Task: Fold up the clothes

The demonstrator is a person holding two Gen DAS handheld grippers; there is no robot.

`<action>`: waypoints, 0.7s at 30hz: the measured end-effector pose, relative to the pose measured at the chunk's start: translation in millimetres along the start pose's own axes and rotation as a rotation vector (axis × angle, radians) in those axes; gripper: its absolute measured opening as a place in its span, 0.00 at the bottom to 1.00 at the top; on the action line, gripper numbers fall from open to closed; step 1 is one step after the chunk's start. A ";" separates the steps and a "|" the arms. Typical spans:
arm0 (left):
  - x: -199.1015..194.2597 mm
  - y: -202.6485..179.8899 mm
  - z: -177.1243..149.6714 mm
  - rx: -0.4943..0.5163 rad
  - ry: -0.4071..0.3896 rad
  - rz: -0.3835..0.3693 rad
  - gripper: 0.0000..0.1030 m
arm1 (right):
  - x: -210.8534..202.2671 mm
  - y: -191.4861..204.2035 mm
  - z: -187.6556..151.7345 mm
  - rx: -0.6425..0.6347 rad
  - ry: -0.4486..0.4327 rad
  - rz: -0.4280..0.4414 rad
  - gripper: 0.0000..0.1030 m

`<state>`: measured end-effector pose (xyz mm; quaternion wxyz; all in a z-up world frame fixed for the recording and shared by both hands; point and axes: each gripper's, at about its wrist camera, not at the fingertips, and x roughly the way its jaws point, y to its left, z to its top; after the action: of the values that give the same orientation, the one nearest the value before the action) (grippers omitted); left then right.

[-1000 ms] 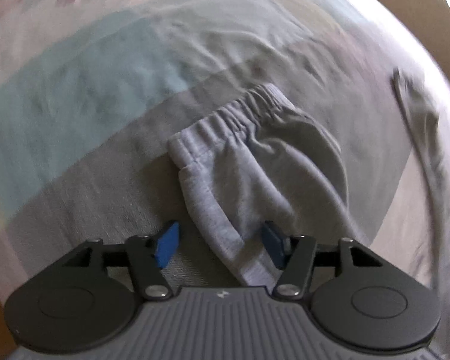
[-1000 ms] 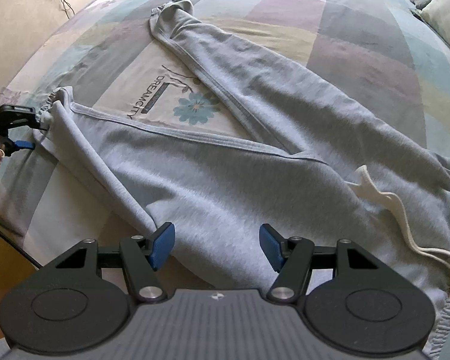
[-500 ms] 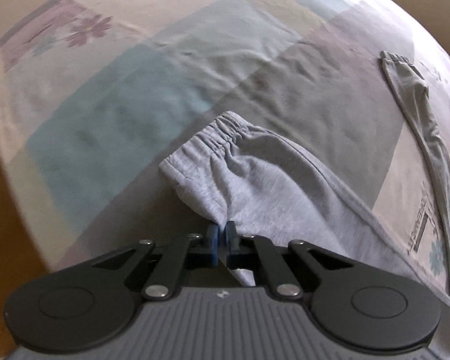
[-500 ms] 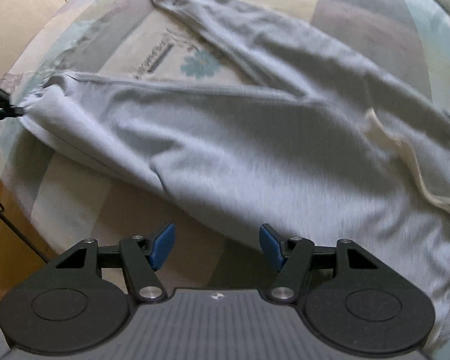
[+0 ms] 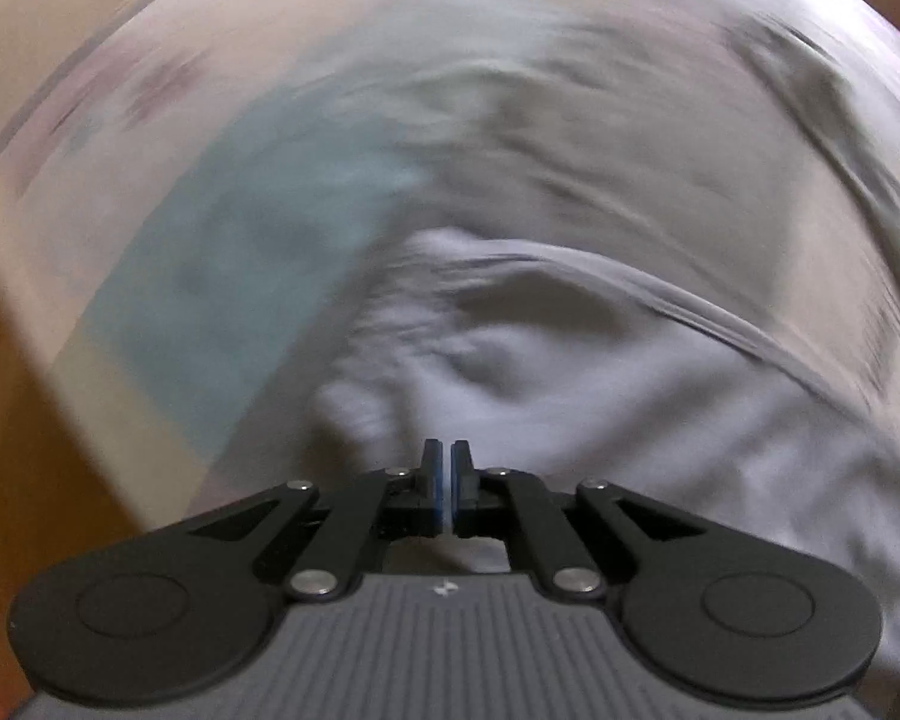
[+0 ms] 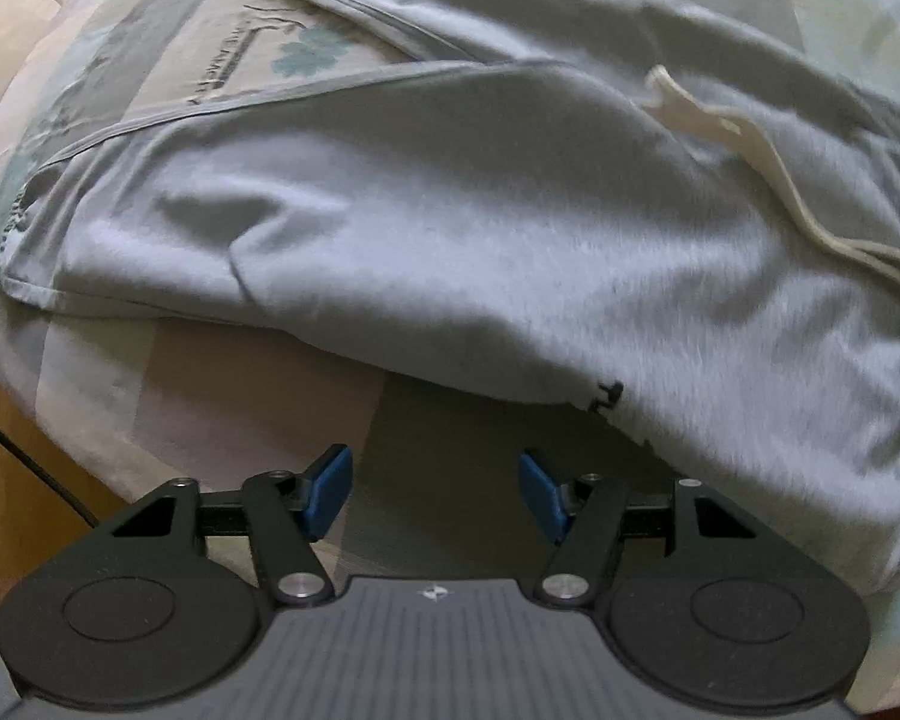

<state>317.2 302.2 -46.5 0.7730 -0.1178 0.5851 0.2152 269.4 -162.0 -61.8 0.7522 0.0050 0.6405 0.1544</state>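
Observation:
Light grey sweatpants (image 6: 450, 228) lie spread on the bed, with a cream drawstring (image 6: 768, 162) near the waistband at the right. My left gripper (image 5: 447, 480) is shut on the elastic cuff end of the near leg (image 5: 510, 360); this view is motion-blurred. My right gripper (image 6: 435, 486) is open and empty, just short of the near edge of the pants near the hip. The other leg (image 6: 390, 6) stretches to the far left.
The bed has a patchwork cover (image 6: 252, 54) with a flower print and lettering. The bed's edge and wooden floor (image 6: 6, 462) are at the left. A dark cable (image 6: 24, 456) runs along the floor there.
My left gripper closed on the cuff and now moves with it, blurring its view. My right gripper has moved right along the pants toward the waistband, still open.

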 end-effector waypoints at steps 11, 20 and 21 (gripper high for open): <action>-22.6 -188.3 -73.9 0.958 0.078 -0.557 0.30 | -3.9 13.1 4.6 -0.259 -0.074 -0.114 0.26; -10.8 -258.2 -97.3 1.027 0.067 -0.761 0.31 | 13.4 -36.0 44.7 -0.086 -0.149 -0.037 0.24; -4.0 -263.0 -94.4 1.006 0.049 -0.739 0.31 | 16.9 -41.2 48.4 -0.071 -0.154 -0.033 0.24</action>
<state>359.4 29.0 -88.2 0.7435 0.0612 0.5528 -0.3713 327.7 -188.0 -77.9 0.8015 -0.0201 0.5748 0.1637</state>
